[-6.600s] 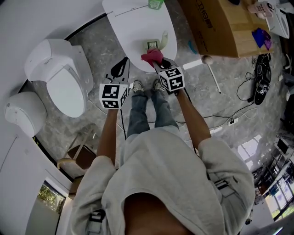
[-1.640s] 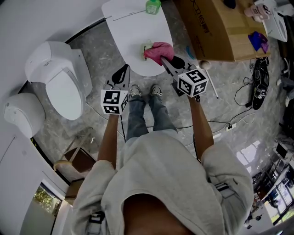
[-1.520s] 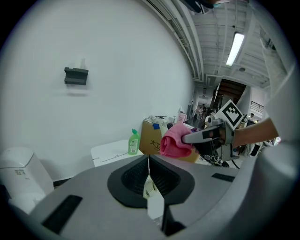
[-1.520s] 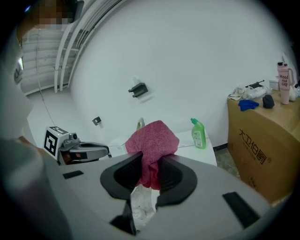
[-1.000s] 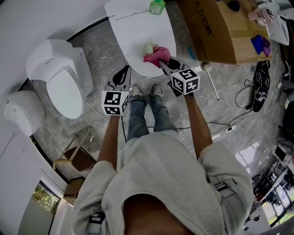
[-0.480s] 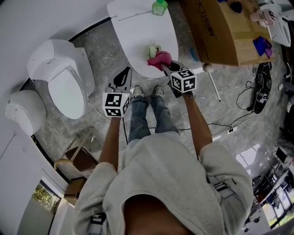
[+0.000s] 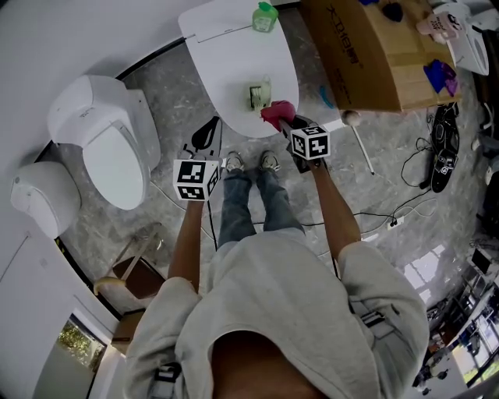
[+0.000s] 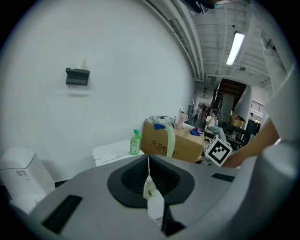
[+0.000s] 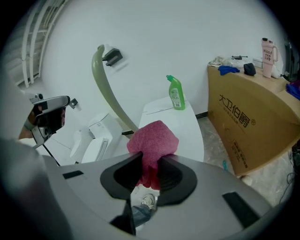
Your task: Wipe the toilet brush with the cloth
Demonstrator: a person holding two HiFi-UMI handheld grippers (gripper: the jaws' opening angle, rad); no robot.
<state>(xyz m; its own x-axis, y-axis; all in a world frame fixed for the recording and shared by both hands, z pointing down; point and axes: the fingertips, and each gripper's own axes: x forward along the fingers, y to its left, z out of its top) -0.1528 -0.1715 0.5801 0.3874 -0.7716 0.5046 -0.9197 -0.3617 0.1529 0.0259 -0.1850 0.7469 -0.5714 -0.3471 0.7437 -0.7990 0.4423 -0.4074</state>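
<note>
Seen from above my head, both of my arms reach forward toward a white oval counter [image 7: 226, 47] in the upper middle of the frame.

My right hand-held gripper [image 9: 150, 159] is pinching a bunched magenta cloth [image 9: 152, 140], which bulges out past the jaw tips. The cloth hangs over the near edge of the counter. The pale green toilet brush [image 7: 260, 95] stands on the counter just up and to the left of the cloth. In the right gripper view its long curved handle rises to the upper left from behind the cloth. I cannot tell whether the cloth touches it. The foot of the brush looks squarish, like a small holder, but the detail is too small to be sure.

My left hand-held gripper [image 8: 149, 164] has its jaws pressed together with nothing between them. It sits at the lower left of the counter, apart from the brush.

A green bottle [image 7: 264, 15] stands upright at the far end of the counter. A large cardboard box [image 7: 366, 54] fills the upper right. A blue item [image 9: 228, 70] and a pink cup [image 9: 267, 50] rest on top of it. A white toilet [image 7: 105, 144] stands on the grey floor at the left.
</note>
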